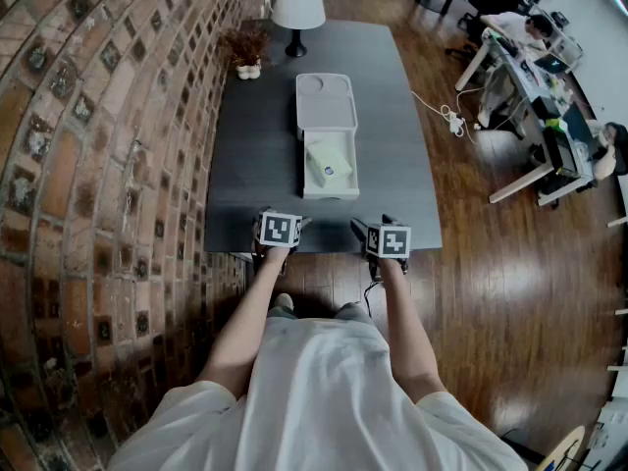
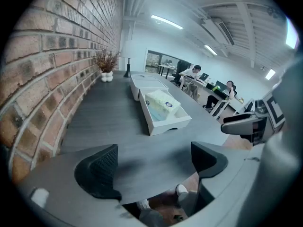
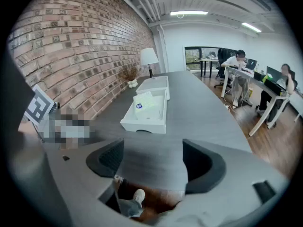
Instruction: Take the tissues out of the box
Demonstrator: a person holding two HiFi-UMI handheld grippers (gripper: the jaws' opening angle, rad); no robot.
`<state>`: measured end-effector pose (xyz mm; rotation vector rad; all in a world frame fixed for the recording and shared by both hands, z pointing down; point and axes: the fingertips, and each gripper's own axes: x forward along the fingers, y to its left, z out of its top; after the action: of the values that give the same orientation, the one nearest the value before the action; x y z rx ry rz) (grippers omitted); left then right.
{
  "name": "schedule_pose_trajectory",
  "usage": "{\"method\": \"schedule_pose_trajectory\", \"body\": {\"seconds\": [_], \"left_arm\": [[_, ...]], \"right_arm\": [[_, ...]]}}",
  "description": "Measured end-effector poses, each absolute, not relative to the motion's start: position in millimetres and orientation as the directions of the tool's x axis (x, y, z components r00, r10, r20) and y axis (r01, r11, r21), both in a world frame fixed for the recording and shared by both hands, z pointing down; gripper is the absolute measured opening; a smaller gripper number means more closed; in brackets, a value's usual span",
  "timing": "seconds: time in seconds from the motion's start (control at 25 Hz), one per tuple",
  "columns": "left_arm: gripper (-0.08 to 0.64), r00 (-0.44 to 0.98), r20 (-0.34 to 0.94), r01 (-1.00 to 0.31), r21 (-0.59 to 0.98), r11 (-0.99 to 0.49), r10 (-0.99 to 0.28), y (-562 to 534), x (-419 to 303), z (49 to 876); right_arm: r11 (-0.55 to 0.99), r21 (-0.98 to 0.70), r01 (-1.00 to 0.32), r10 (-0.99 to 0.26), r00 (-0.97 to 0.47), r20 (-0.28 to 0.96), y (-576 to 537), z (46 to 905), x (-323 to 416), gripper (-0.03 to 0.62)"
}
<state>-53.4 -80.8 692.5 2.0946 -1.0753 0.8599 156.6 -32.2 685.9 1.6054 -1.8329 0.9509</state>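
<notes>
A white box [image 1: 331,186] lies open in the middle of the dark table [image 1: 392,165], with its lid [image 1: 326,101] folded back behind it. A pale green tissue pack [image 1: 330,161] sits inside. Both grippers hover at the table's near edge, well short of the box. My left gripper [image 1: 282,220] is open and empty; its view shows the box [image 2: 165,125] and pack [image 2: 163,103] ahead and to the right. My right gripper [image 1: 377,228] also has its jaws apart with nothing between them, and the box [image 3: 143,123] and pack [image 3: 144,103] lie straight ahead of it.
A brick wall [image 1: 98,165] runs along the table's left side. A white lamp [image 1: 297,8] and a small dried plant [image 1: 247,52] stand at the far end. A power strip with its cable [image 1: 453,121] lies on the wooden floor; people sit at desks [image 1: 530,67] on the right.
</notes>
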Motion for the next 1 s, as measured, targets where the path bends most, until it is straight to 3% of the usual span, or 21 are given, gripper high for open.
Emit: {"method": "schedule_pose_trajectory", "body": {"seconds": [0.24,0.72,1.0], "left_arm": [[0.482,0.422,0.794,-0.850,0.179,-0.495,-0.438,-92.1,-54.9,694.4],[0.482,0.290,0.815,-0.944,0.157,-0.290,-0.502,-134.6,-45.3,699.3],[0.482,0.306,0.805,-0.945,0.192,-0.266,-0.508,-153.3,-47.5,694.7]], "right_arm": [[0.034,-0.182,-0.983,-0.631,-0.162,0.759,-48.3,683.7,161.5,0.400],[0.274,-0.195,-0.942,-0.572,-0.323,0.754,-124.4,688.7,188.2,0.399],[0.257,-0.312,-0.915,-0.591,-0.404,0.698,-138.2,686.2,196.4,0.397]]}}
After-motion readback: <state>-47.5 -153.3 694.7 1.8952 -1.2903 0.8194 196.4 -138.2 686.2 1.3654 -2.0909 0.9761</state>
